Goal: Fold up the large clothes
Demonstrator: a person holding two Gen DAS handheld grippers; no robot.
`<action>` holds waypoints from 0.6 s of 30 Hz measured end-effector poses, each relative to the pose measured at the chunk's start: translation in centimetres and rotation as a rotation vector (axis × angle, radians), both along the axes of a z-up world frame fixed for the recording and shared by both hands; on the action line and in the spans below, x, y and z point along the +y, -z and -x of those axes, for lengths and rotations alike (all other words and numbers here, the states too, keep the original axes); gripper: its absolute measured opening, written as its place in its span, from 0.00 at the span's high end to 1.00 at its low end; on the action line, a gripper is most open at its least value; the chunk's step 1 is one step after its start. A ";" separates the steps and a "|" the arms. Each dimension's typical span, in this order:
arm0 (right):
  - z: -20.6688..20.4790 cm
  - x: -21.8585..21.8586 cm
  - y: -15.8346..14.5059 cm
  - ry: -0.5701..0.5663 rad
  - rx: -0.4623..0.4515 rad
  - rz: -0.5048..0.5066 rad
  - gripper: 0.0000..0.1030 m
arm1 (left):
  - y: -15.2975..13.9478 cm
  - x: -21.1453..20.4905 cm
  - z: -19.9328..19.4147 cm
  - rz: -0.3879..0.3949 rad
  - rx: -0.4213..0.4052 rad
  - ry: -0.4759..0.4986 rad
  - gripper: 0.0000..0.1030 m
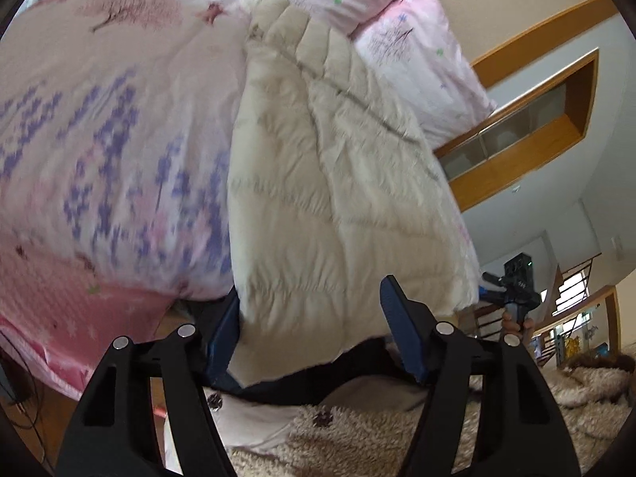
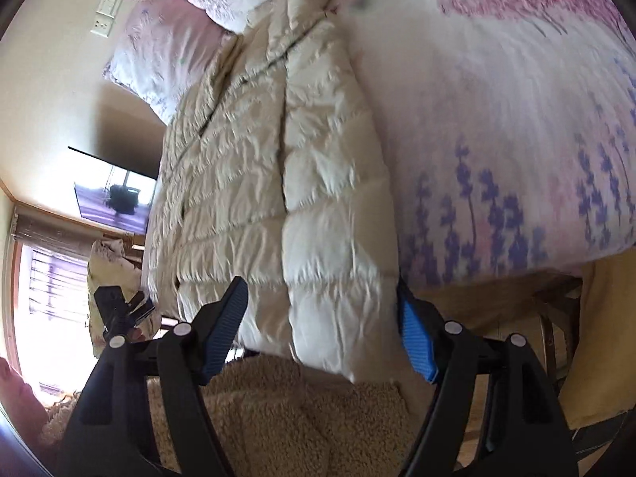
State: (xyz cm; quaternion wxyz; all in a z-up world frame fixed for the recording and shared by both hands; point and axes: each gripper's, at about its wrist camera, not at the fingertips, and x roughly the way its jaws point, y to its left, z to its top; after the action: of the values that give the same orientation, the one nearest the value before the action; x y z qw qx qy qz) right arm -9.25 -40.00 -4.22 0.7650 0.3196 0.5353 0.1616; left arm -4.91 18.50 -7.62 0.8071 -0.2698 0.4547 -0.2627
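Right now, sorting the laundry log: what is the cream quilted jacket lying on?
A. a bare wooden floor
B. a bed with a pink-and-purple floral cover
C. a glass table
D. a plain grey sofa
B: the cream quilted jacket is spread on the floral bed cover, pillows beyond it.

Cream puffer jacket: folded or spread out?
Partly folded: the cream puffer jacket lies lengthwise on the floral bedspread, one side panel doubled over along a long edge.

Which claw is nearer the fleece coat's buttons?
Left. The left claw hovers right over the buttons; the right claw sits above plain fleece, with no buttons in its view.
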 end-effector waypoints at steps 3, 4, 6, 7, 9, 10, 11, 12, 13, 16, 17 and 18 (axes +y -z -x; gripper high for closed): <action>0.2 0.0 0.2 0.007 -0.006 -0.019 0.29 | 0.8 -0.4 -0.3 0.016 0.020 -0.001 0.34; 0.1 -0.1 0.1 0.007 -0.005 -0.019 0.30 | 0.9 -0.5 -0.3 0.015 0.022 0.000 0.34; 0.2 0.0 0.0 0.012 0.012 0.012 0.30 | 1.2 -0.9 -0.8 -0.020 0.034 -0.004 0.34; 0.3 0.0 0.0 0.020 0.031 0.055 0.30 | 1.5 -0.9 -1.0 -0.046 0.044 -0.015 0.34; 0.7 -0.4 0.2 0.025 0.046 0.070 0.30 | 2.0 -0.5 -1.1 -0.051 0.058 -0.038 0.34; 0.7 -0.5 0.5 0.020 0.042 0.031 0.30 | 2.3 -0.1 -1.2 -0.030 0.063 -0.050 0.34; 0.7 -0.5 0.7 0.016 0.040 0.009 0.30 | 2.5 0.3 -1.2 -0.004 0.065 -0.057 0.34; 0.6 -0.2 1.4 0.006 0.051 -0.005 0.30 | 2.7 0.4 -1.3 0.016 0.068 -0.061 0.34; 0.5 0.0 1.6 -0.001 0.060 -0.008 0.30 | 2.9 0.4 -1.3 0.026 0.070 -0.059 0.34; 0.3 0.9 2.6 -0.034 0.060 -0.061 0.47 | 3.2 0.2 -1.2 0.053 0.068 -0.041 0.37; 0.4 1.1 2.5 -0.042 0.046 -0.079 0.63 | 3.2 0.1 -1.1 0.062 0.065 -0.034 0.44; 0.6 1.2 2.4 -0.047 0.032 -0.085 0.70 | 3.2 0.1 -1.0 0.075 0.060 -0.025 0.48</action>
State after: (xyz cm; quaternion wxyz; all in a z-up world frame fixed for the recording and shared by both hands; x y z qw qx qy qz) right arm -9.80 -38.75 -6.61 0.7381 0.3418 0.5473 0.1969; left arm -3.88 18.61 -10.82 0.7856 -0.3136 0.4652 -0.2610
